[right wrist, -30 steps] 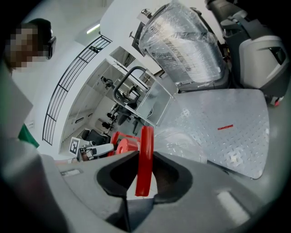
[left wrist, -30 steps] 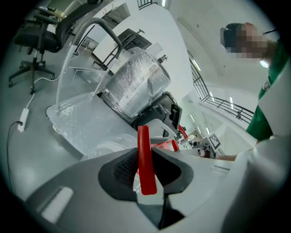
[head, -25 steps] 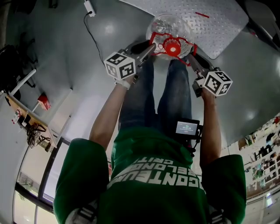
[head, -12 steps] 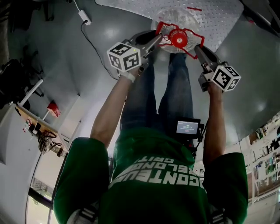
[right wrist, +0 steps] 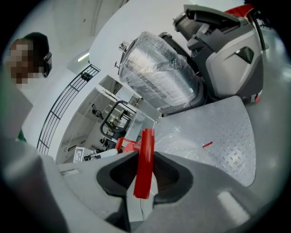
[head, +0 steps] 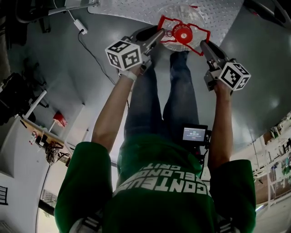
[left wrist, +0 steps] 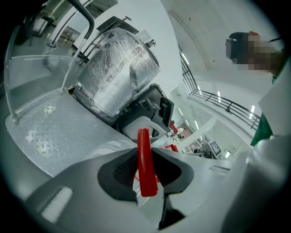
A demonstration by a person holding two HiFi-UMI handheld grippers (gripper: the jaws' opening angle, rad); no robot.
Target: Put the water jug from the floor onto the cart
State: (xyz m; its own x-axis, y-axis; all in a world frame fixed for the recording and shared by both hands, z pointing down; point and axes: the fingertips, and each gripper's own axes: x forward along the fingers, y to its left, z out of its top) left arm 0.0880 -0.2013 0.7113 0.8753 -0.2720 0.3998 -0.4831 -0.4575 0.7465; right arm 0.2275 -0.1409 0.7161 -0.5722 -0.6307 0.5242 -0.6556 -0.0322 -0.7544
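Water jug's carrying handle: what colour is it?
Bright red. The handle shows best in the right gripper view.

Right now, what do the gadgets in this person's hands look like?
The left gripper and right gripper have grey jaws with dark ribbed pads, each carrying a white cube with black square markers. The person wears a green short-sleeved shirt and blue jeans.

Head looks steeply down; gripper views along jaws; cart shared.
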